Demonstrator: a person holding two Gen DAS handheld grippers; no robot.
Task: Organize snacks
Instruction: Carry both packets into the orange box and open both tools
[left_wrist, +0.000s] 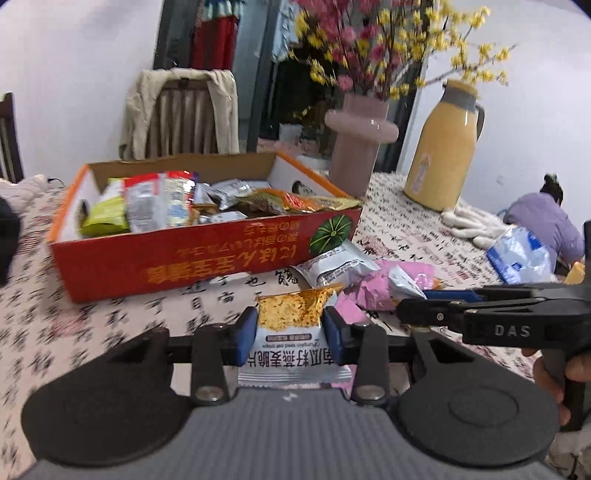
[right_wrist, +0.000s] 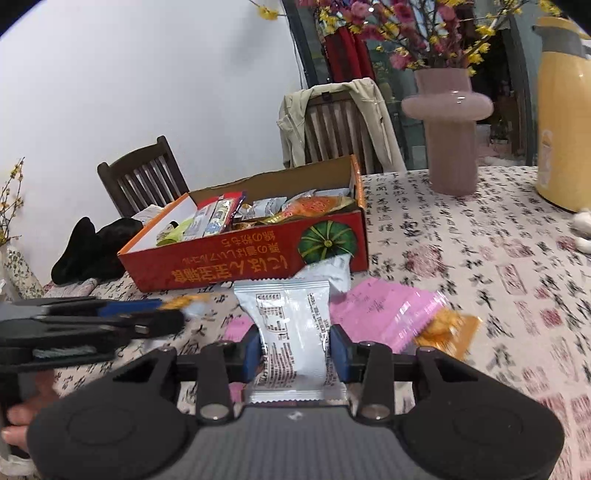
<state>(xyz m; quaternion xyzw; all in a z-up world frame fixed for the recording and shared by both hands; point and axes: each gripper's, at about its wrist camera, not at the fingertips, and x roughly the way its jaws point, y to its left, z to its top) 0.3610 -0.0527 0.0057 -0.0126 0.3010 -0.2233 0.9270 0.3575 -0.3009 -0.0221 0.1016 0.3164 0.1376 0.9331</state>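
An orange cardboard box with several snack packets in it stands on the patterned tablecloth. My left gripper is shut on a gold-and-white oat crisp packet, held just in front of the box. My right gripper is shut on a silver-white snack packet shown back side up, also in front of the box. The right gripper also shows in the left wrist view, the left one in the right wrist view. Loose pink packets and a silver packet lie by the box.
A pink vase with flowers and a yellow thermos stand at the back right. White gloves and a blue-white bag lie to the right. Chairs stand behind the table. A black object lies left of the box.
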